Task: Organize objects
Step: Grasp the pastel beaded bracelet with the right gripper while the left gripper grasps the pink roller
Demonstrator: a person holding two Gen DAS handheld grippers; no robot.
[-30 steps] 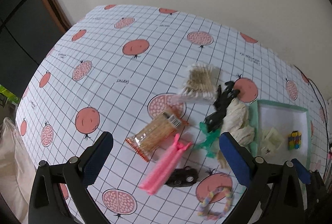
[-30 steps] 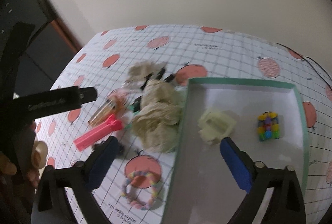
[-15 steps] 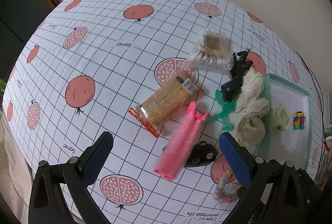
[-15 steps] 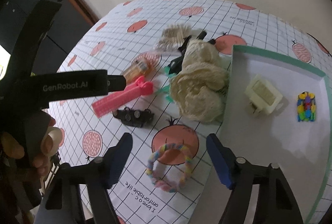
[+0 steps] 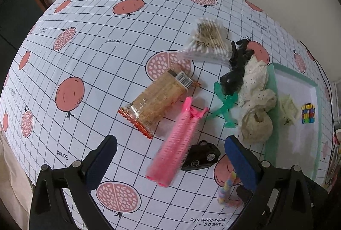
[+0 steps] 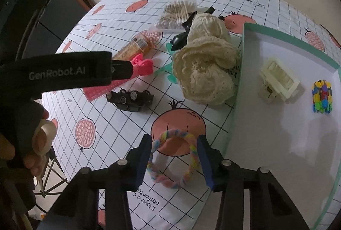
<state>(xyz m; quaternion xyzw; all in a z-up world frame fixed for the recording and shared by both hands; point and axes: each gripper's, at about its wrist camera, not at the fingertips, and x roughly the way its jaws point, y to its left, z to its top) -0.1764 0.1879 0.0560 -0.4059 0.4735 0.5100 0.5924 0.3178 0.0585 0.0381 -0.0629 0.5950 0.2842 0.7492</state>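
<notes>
Right gripper (image 6: 173,160) had dropped and narrowed around the pastel scrunchie (image 6: 172,160), pads touching its sides on the cloth, tray (image 6: 238,89) just right—pickup underway; left gripper (image 5: 170,157) hung spread, empty.

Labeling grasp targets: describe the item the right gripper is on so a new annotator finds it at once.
Start at the green-rimmed tray; just outside its near left corner, on a printed red fruit, lies the scrunchie. The right gripper has a finger on either side of it. It is the only ring here, fuzzy and pastel rainbow, unlike the black toy car beyond.
</notes>
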